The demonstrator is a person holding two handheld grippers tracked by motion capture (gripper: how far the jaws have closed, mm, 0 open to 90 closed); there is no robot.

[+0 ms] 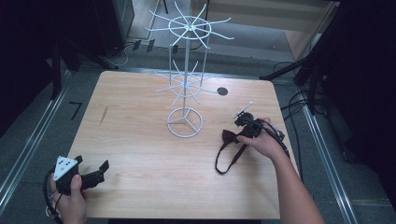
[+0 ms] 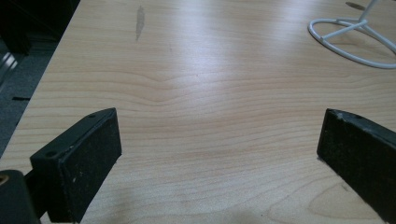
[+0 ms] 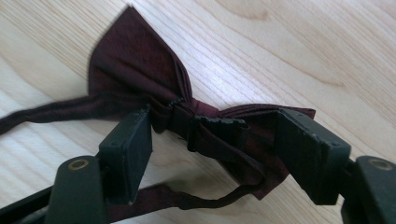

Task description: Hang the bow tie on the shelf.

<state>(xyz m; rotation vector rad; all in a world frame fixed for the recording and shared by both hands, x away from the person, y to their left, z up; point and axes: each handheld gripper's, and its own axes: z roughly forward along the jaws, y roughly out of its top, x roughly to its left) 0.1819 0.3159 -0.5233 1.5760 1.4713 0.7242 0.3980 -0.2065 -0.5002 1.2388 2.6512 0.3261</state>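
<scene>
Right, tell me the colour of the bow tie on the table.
The bow tie is dark maroon, strap included; the right gripper view shows it best.

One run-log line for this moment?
right gripper: open, fingers straddling bow tie | left gripper: open, idle | rack: bare

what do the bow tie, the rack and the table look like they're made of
Bow tie: dark maroon woven cloth, matte, with pleated folds at the knot. Rack: thin white-coated wire, probably metal. Table: light wood or wood-look laminate, smooth with a soft sheen and visible grain.
</scene>
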